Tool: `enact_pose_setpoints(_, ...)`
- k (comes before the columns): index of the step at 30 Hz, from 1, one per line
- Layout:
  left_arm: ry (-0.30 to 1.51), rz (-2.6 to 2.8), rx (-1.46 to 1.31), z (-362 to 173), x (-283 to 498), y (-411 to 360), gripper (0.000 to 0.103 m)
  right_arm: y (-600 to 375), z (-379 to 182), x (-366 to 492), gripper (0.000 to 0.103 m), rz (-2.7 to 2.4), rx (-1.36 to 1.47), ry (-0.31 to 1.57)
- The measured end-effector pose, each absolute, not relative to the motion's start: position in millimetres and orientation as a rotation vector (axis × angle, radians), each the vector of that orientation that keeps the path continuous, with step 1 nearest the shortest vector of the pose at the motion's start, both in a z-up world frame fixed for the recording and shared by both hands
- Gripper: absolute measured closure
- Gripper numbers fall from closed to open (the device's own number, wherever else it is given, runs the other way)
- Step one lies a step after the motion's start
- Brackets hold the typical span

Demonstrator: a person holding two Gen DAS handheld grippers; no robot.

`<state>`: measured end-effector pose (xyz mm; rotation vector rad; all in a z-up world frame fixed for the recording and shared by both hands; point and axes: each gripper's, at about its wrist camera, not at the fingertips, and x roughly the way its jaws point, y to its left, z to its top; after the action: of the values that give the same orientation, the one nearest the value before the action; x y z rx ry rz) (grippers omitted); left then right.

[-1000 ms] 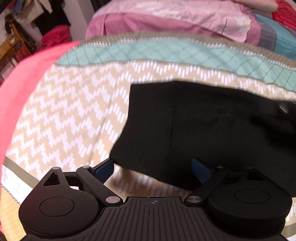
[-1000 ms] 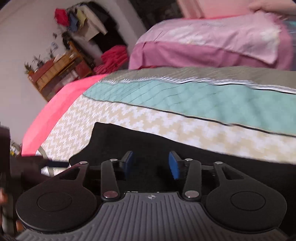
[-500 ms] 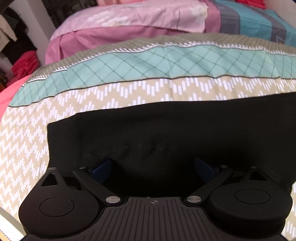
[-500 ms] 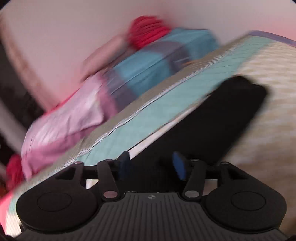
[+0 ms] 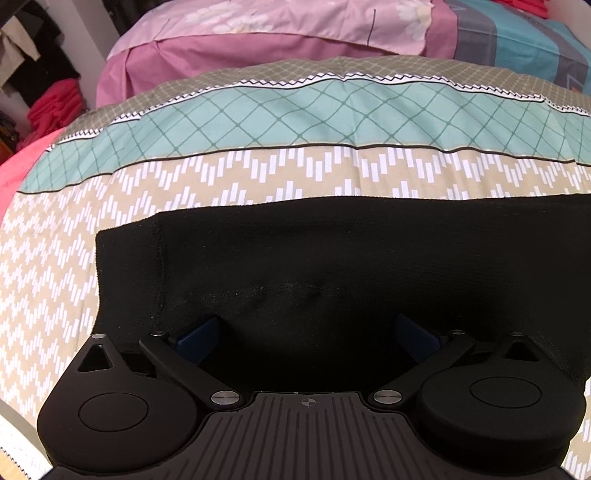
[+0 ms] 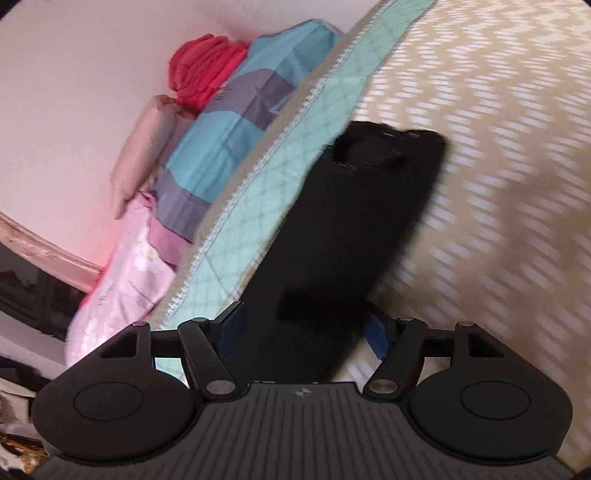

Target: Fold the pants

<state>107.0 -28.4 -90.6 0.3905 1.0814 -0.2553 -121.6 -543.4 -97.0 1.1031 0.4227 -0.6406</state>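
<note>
Black pants (image 5: 332,258) lie flat on the patterned bedspread (image 5: 258,173), one end with a stitched hem at the left. My left gripper (image 5: 306,336) is open, its blue pads wide apart just over the pants' near edge. In the right wrist view the pants (image 6: 362,221) run away from me as a long black strip, the far end showing an opening. My right gripper (image 6: 303,328) is open, with the fabric lying between its blue pads (image 6: 376,328). This view is tilted and blurred.
Pink and purple pillows (image 5: 295,33) and a blue and grey one (image 6: 229,122) lie at the head of the bed. A red cloth bundle (image 6: 203,66) sits by the wall. Clothes and red fabric (image 5: 51,107) pile at far left.
The right gripper has swung round from facing the pillows to looking along the length of the pants. The left gripper has moved over the pants' near edge. Both stay open.
</note>
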Motion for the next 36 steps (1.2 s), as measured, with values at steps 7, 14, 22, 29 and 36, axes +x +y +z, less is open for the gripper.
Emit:
enact_pose_setpoints(7,1.077,-0.246,0.383,-92,108,-27,0.0,-544,-101,-112,0.027,-0.541,1.088,0.354)
enact_pose_setpoints(14,1.076,-0.237,0.377,-93,108,-27,0.0,-543,-113,-112,0.035,-0.407,1.094,0.318)
enact_pose_setpoints(22,1.102,-0.219,0.387,-88,111,-29,0.0,-528,-95,-92,0.084,-0.644,0.895,0.397)
enact_pose_setpoints(29,1.001,-0.201,0.344,-45,104,-15,0.0,-366,-27,-44,0.084,-0.643,-0.069,0.349)
enact_pose_setpoints(36,0.926,-0.164,0.31,-22,99,-2,0.0,-184,-97,-6,0.075,-0.191,-0.588,0.412)
